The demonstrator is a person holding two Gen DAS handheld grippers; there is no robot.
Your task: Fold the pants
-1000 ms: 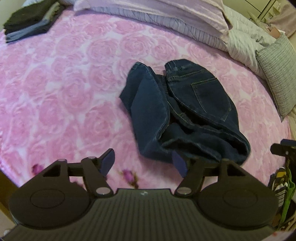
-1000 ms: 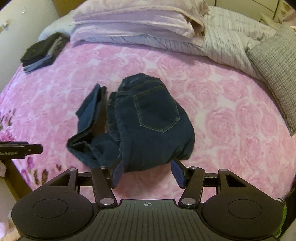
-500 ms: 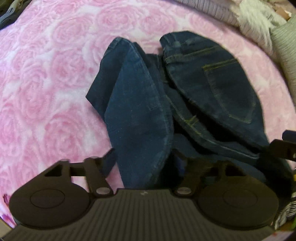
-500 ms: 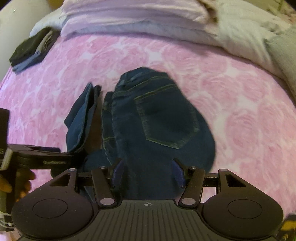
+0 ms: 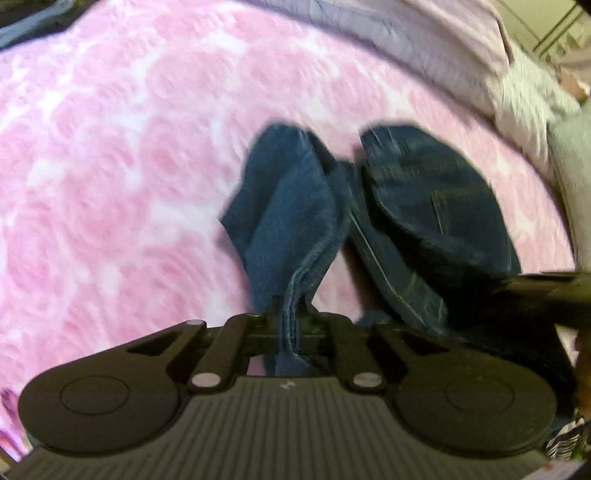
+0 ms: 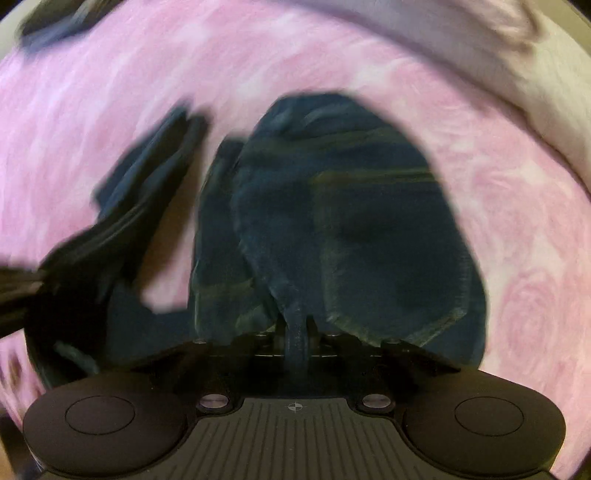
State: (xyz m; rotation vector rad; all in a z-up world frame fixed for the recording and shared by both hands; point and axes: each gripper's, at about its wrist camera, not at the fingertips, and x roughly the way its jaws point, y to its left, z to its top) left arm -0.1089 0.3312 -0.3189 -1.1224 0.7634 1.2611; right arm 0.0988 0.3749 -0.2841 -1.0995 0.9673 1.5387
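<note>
**Both grippers clamping denim at the near edge of the bed**

Nearest the lens, the left gripper (image 5: 290, 310) is pinching a stitched hem of the jeans (image 5: 424, 206) — the fabric is running up between the closed fingers as a doubled ridge. The right gripper (image 6: 295, 328) is likewise squeezing a narrow bunch of denim, close under the back pocket (image 6: 388, 251), though that view is blurring badly and the exact fold being held cannot be told.

The jeans are lying crumpled on the pink rose bedspread (image 5: 110, 184), one leg panel rising toward the left gripper, the seat and pocket bulging beside it. Denim of this kind is probably handling as a heavy, fairly stiff cloth: it should be holding a crease well, hardly slipping in the pads, but sagging and dragging if lifted by one point. Hems, seams and the waistband look like the soundest places to take hold, being thick and stitched.

Each gripper is showing at the edge of the other's view, so the two are working near one another and could be crowding the same bundle. Farther off, the striped bedding (image 5: 406, 40) is lying along the head of the bed, and a dark pile of clothes (image 6: 55, 22) is sitting at the far left corner — both well apart from the jeans, leaving open blanket for spreading them flat.
</note>
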